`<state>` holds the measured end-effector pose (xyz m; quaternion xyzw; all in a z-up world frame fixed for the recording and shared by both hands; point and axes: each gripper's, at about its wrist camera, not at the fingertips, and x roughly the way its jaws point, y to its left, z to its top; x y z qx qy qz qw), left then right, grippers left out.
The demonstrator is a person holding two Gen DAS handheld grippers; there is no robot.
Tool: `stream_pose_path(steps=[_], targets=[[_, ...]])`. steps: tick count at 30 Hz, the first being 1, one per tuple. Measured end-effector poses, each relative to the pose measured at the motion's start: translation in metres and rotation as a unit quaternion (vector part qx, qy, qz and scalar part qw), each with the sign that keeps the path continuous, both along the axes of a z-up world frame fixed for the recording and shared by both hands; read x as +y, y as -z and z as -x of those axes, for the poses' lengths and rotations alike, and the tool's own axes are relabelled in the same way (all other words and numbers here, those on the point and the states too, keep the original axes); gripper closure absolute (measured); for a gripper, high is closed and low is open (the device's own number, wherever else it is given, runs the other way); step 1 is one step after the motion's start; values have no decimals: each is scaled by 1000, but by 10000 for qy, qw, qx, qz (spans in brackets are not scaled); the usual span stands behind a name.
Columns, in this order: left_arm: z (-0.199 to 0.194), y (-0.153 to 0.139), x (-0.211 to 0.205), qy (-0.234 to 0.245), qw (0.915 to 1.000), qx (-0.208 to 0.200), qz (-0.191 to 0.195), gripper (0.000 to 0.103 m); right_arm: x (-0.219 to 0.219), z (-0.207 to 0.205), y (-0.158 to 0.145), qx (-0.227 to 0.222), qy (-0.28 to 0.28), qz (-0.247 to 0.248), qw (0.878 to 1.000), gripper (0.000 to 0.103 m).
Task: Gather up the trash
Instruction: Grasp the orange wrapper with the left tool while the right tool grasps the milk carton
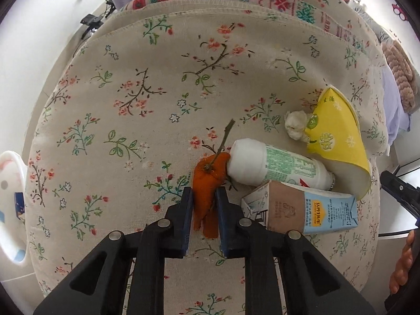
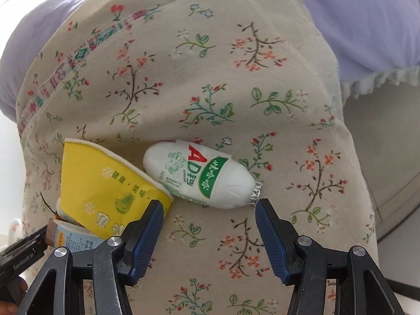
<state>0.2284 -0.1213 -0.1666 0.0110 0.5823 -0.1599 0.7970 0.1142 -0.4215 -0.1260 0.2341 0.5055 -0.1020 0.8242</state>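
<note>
An orange peel (image 1: pixel 207 183) with a thin stem lies on the floral cushion (image 1: pixel 131 92). My left gripper (image 1: pixel 204 197) is shut on the orange peel, both pads pressing its sides. Beside the peel lie a white drink bottle (image 1: pixel 278 165), a squashed yellow paper cup (image 1: pixel 338 131), a crumpled tissue (image 1: pixel 296 124) and a blue and brown milk carton (image 1: pixel 302 207). In the right wrist view my right gripper (image 2: pixel 208 210) stands open just below the white drink bottle (image 2: pixel 202 176), touching nothing. The yellow cup (image 2: pixel 105 183) lies left of the bottle, the carton (image 2: pixel 71 236) under it.
The floral cushion (image 2: pixel 236 92) rests on a lilac cover (image 2: pixel 367 21). A white container (image 1: pixel 10 178) sits at the left edge of the left wrist view, dark cables (image 1: pixel 97 5) on the floor behind. The other gripper's black body (image 1: pixel 401 191) and a hand (image 1: pixel 404 262) show at right.
</note>
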Motion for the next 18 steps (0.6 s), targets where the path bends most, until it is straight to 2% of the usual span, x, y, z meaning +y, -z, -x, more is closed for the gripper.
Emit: stream_pose_path(steps=[4, 8, 13, 15, 18], targets=[[-2, -6, 11, -106, 9999, -46, 125, 88, 13, 0, -10, -163, -309, -174, 9992, 40], [-4, -21, 30, -364, 9983, -31, 447, 88, 54, 2, -29, -433, -1201, 284, 9914, 40], [5, -41, 51, -627, 9951, -60, 762, 88, 107, -1, -26, -539, -2377, 585, 9681, 40], [11, -50, 57, -634, 9952, -182, 729, 88, 127, -1, -26, -626, -2757, 809, 9558, 40], [19, -54, 59, -596, 9960, -233, 618, 88, 151, -6, -19, -625, -3041, 1140, 9437, 40]])
